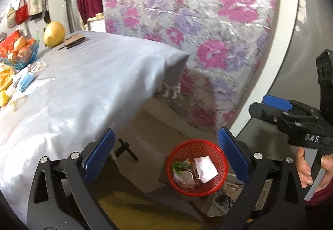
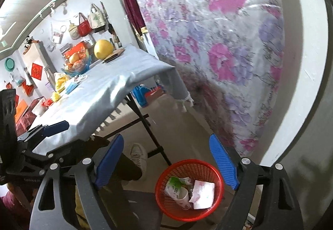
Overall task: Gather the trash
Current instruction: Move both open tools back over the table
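Note:
A red mesh basket stands on the floor beside the table. In it lie a paper cup, a white paper and a green wrapper. My left gripper hangs above the basket, open, with nothing between its blue pads. My right gripper is also open and empty above the same basket. The two grippers hang side by side, so the right one shows at the edge of the left wrist view. On the grey-clothed table lie a blue face mask and yellow wrappers.
A pomelo, a blue fruit bowl and flat cardboard sit at the table's far end. A floral mattress leans behind the basket. Black table legs and the person's shoe are left of the basket.

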Demonstrator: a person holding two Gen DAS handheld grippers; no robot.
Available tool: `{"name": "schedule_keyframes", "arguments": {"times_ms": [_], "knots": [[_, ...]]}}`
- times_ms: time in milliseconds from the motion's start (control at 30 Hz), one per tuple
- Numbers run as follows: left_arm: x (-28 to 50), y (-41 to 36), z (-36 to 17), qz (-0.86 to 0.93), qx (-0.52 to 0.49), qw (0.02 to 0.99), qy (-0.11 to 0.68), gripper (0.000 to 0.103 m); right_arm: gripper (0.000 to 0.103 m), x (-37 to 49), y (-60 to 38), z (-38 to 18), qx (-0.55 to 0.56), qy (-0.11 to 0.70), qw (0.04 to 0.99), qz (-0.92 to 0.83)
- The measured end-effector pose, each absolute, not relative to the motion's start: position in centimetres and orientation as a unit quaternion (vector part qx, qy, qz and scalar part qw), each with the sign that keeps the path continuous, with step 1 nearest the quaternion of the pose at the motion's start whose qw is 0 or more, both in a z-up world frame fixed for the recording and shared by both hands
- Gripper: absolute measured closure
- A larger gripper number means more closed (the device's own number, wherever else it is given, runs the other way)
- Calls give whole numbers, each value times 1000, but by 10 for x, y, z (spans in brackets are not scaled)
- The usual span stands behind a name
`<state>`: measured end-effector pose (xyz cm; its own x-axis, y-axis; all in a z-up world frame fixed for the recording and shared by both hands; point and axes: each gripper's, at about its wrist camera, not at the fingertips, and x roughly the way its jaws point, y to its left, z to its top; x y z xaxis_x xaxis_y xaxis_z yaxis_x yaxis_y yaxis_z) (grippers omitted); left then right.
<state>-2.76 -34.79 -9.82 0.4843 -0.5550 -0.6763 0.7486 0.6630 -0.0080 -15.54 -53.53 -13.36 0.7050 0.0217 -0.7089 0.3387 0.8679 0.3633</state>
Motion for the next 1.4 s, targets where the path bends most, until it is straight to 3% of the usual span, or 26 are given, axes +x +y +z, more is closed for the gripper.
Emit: {"name": "schedule_keyframes", "arguments": {"times_ms": [533, 1100, 1400], "knots": [[32, -256, -76, -296, 64, 896, 324, 7, 13, -95, -455, -104, 188, 390, 901, -12], [144, -84, -65, -130, -50, 925, 354, 7, 12, 31, -368, -91, 157, 422, 888, 88], [188, -12, -66, -44, -61, 924, 374, 7, 12, 102, -311, -86, 138, 433, 878, 150]]}}
